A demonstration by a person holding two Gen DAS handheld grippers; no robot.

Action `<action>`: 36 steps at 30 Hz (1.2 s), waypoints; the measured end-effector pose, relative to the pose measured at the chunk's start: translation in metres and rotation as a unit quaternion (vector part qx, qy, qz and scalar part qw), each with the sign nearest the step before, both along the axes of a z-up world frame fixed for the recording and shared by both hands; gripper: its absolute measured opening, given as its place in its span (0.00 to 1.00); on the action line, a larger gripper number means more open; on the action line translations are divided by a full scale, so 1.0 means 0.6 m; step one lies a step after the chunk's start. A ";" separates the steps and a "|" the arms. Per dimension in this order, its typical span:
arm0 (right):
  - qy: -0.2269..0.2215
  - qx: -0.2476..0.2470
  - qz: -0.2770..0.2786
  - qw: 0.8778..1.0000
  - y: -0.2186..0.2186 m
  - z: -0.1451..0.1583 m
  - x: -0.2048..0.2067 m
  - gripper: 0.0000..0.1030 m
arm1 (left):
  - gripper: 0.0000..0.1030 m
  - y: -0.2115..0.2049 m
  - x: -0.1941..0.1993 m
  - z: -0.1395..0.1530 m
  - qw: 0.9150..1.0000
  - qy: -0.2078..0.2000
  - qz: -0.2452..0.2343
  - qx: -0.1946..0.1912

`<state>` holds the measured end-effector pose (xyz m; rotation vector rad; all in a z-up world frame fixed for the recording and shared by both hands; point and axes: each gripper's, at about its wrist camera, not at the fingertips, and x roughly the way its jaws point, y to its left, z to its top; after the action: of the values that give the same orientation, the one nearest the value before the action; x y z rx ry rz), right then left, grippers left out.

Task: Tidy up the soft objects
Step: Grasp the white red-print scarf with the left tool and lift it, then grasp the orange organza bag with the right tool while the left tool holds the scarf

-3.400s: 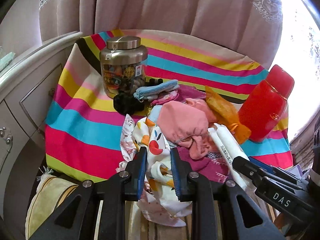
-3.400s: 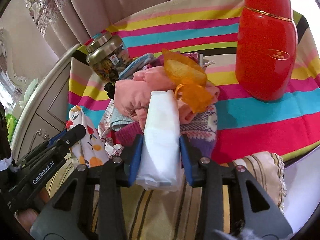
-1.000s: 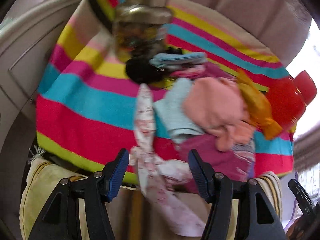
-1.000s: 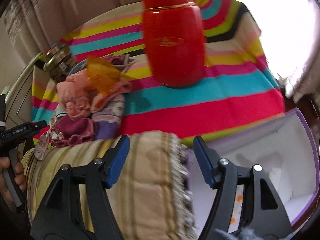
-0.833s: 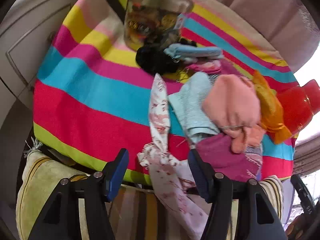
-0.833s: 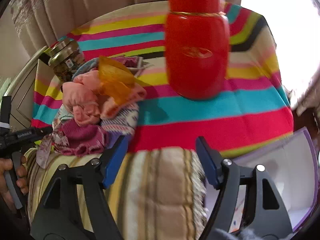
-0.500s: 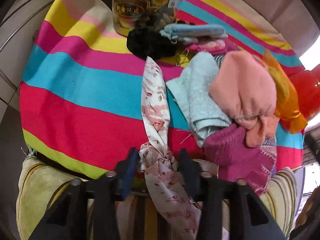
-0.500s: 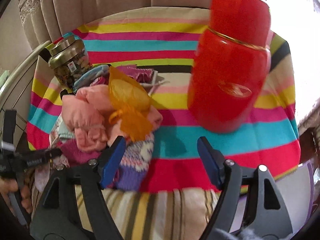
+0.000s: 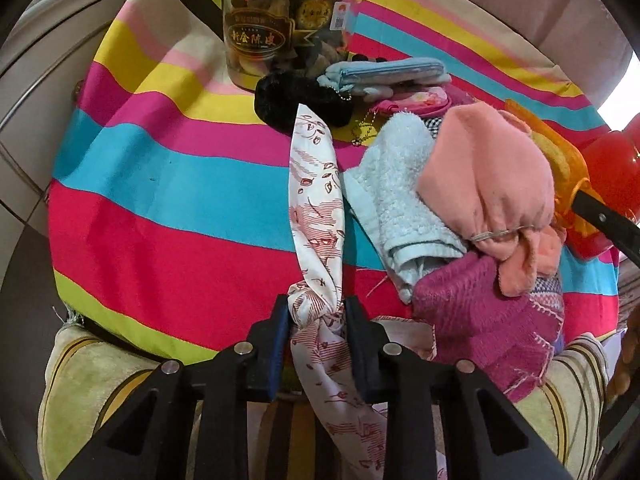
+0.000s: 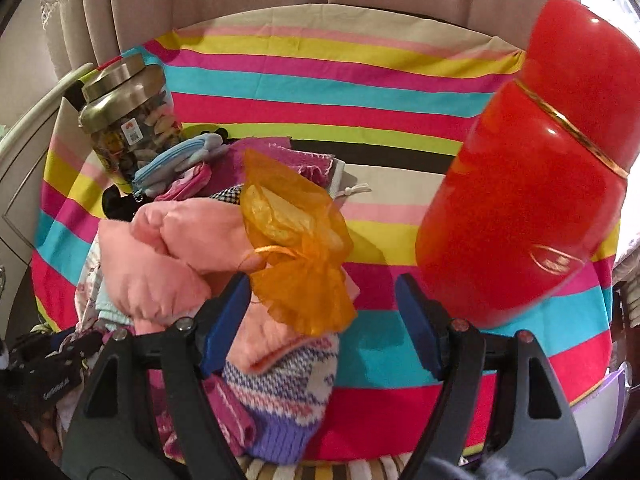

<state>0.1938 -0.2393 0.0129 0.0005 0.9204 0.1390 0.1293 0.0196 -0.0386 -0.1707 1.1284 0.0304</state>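
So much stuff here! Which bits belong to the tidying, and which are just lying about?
Belongs to the job:
- patterned white scarf, pinched by the left gripper
- peach cloth
- blue towel
- orange mesh bag
- right gripper, open

Lying about:
- snack jar
- red flask

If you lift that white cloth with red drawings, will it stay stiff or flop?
Probably flop: the white red-printed knotted cloth bunches between the left gripper and trails limply over the edge. It looks thin, so likely light.
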 end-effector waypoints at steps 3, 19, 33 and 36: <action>0.002 -0.001 -0.001 1.000 0.005 -0.006 0.013 0.75 | 0.27 0.002 0.005 0.001 1.000 -0.002 -0.001 -0.001; -0.005 0.000 0.005 1.000 0.017 -0.018 0.029 0.22 | 0.25 0.001 -0.003 0.011 1.000 -0.022 0.008 0.009; -0.036 0.017 -0.013 0.999 -0.012 0.016 -0.021 0.20 | 0.25 -0.012 -0.027 0.045 0.997 -0.060 0.021 0.044; -0.039 0.019 -0.016 0.999 -0.018 0.021 -0.034 0.19 | 0.25 -0.016 -0.035 0.056 0.996 -0.070 0.023 0.052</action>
<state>0.1737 -0.2501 0.0256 0.0445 0.8385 0.1256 0.1085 0.0099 -0.0053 -0.1033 0.9815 0.1165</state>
